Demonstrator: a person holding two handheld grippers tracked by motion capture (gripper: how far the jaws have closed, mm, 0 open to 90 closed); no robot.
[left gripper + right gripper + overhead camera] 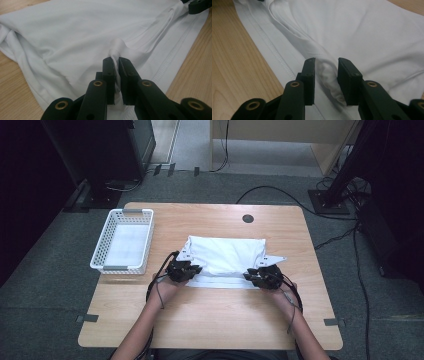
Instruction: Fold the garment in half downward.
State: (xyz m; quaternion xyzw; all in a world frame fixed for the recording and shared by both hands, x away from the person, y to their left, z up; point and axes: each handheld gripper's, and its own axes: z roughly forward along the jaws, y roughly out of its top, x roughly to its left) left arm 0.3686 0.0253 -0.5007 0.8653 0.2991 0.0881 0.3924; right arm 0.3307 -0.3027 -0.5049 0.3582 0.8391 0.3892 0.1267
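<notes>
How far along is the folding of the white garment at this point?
Done: the white garment lies folded into a rough rectangle on the table. In hand: the left gripper pinches a fold of its near edge; the right gripper has cloth between its jaws, with gaps beside the pads. Left, probably: any further fold, then moving it to the empty white basket.

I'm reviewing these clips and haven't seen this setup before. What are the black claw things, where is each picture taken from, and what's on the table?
A person holds a hand-operated two-jaw tool in each hand: left gripper, right gripper. One picture comes from a camera above the wooden table; the other two come from cameras riding on each gripper, looking along its black jaws. A folded white garment lies mid-table, an empty white basket to its left. The left gripper pinches a fold of the cloth; the right gripper's jaws stand slightly apart around a bunched fold.
</notes>
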